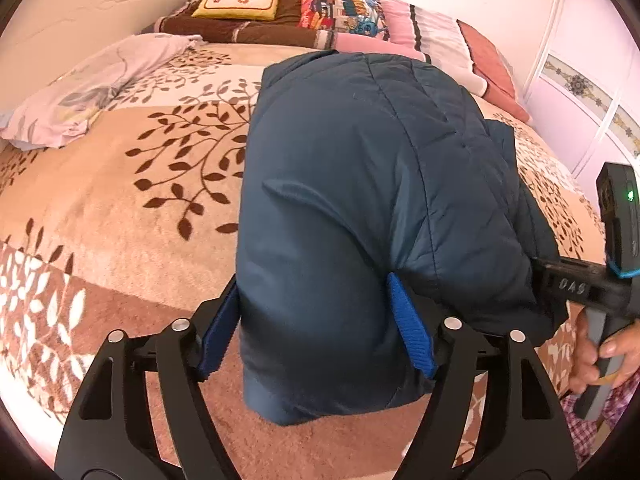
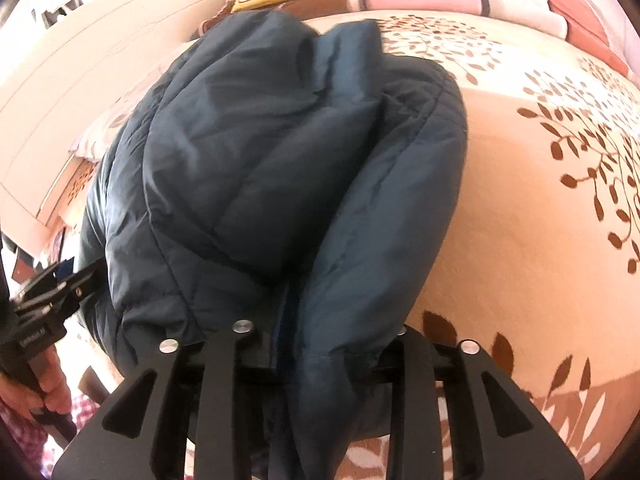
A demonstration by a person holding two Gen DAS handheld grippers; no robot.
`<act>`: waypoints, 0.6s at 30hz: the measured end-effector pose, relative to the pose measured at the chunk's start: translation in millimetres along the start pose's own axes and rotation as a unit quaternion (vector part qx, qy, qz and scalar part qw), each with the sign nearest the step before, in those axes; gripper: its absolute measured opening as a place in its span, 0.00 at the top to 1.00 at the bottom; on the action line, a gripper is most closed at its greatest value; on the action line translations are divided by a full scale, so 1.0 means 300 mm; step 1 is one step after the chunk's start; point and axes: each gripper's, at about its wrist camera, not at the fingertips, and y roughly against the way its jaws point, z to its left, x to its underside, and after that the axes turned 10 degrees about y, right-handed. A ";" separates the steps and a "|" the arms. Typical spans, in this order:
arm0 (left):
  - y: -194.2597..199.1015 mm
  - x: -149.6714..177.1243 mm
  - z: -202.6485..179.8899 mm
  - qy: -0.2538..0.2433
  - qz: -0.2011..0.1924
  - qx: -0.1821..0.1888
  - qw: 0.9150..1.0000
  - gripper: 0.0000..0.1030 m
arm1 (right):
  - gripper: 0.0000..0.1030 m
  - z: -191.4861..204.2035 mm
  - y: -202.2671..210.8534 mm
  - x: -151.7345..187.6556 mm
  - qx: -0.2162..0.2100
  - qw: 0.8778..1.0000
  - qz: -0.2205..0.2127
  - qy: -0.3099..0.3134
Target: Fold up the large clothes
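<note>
A dark blue quilted jacket lies bunched and partly folded on the bed, reaching the near edge. My left gripper has its blue pads spread wide, one on each side of a thick fold of the jacket, gripping it. My right gripper is buried in the jacket; cloth covers its fingertips and bunches between the fingers. The right gripper's body also shows at the right of the left wrist view, pushed into the jacket's side.
The bed carries a beige blanket with brown leaf print. A lilac pillow lies at the left, with more pillows and a folded brown blanket at the head. A wardrobe stands at the right.
</note>
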 end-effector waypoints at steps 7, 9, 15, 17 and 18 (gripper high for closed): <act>0.120 0.037 0.032 0.020 -0.021 0.026 0.999 0.28 | 0.64 -0.060 0.109 0.015 -0.001 0.998 -0.025 -0.050; 0.154 0.060 0.042 0.024 -0.027 0.040 0.999 0.40 | 0.68 -0.052 0.188 0.038 0.022 0.997 -0.064 -0.038; 0.117 0.134 0.022 -0.018 0.003 0.016 1.000 0.80 | 0.99 0.087 0.289 0.107 -0.009 0.994 -0.093 0.056; 0.106 0.138 0.029 -0.017 0.006 0.014 1.000 0.80 | 0.99 0.118 0.232 0.113 -0.001 0.996 -0.055 0.076; 0.100 0.140 0.030 -0.016 0.011 0.015 1.000 0.82 | 0.99 0.113 0.184 0.119 0.012 0.997 -0.028 0.074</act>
